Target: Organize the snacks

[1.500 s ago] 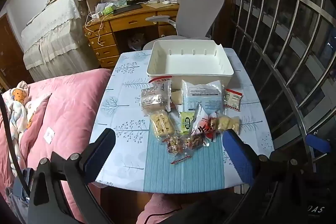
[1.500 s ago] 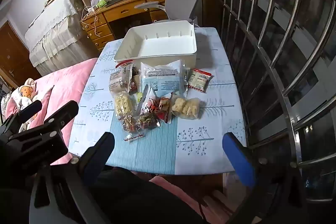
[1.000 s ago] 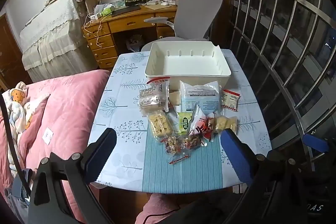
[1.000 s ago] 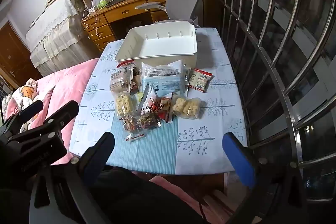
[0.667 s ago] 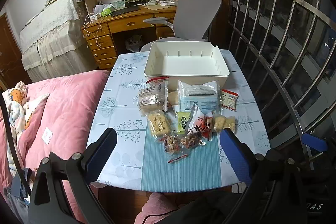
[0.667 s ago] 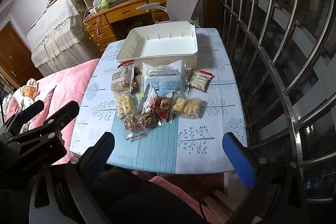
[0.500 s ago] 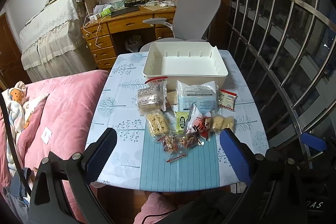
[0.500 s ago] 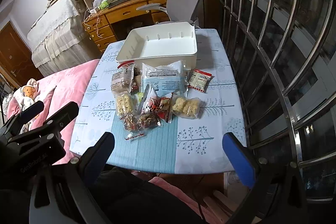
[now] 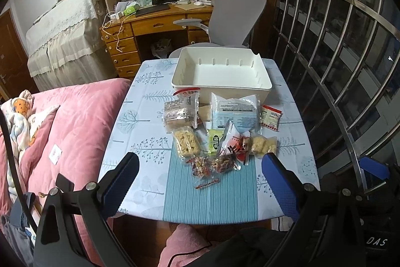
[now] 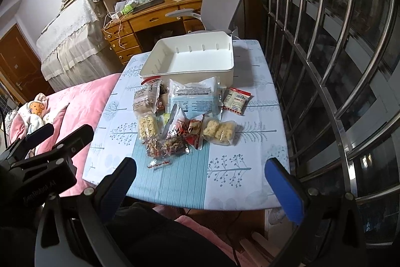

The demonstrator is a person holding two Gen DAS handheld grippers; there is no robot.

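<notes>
An empty white bin (image 9: 221, 89) (image 10: 192, 74) stands at the far end of the small table (image 9: 140, 142) (image 10: 240, 159). In front of it lie several snack packets: a big pale blue bag (image 9: 233, 111) (image 10: 193, 96), a small red-and-white packet (image 9: 270, 116) (image 10: 236, 98), yellow rice-cake packs (image 9: 186, 143) (image 10: 220, 130), a red packet (image 9: 233, 145) and mixed-nut bags (image 9: 212, 165) (image 10: 166, 147). My left gripper (image 9: 200, 164) is open, hovering short of the table's near edge with nothing in it. My right gripper (image 10: 200, 168) is open too, held above the near edge.
A pink quilted bed (image 9: 67, 121) adjoins the table's left side. Metal window bars (image 9: 350, 71) run along the right. A grey office chair (image 9: 235, 14) and a wooden desk (image 9: 150, 24) stand behind the bin. In the right wrist view the left gripper's body (image 10: 45, 149) sits lower left.
Both grippers have drawn back and risen slightly, so the table and snacks appear a little smaller. Nothing on the table has moved.
</notes>
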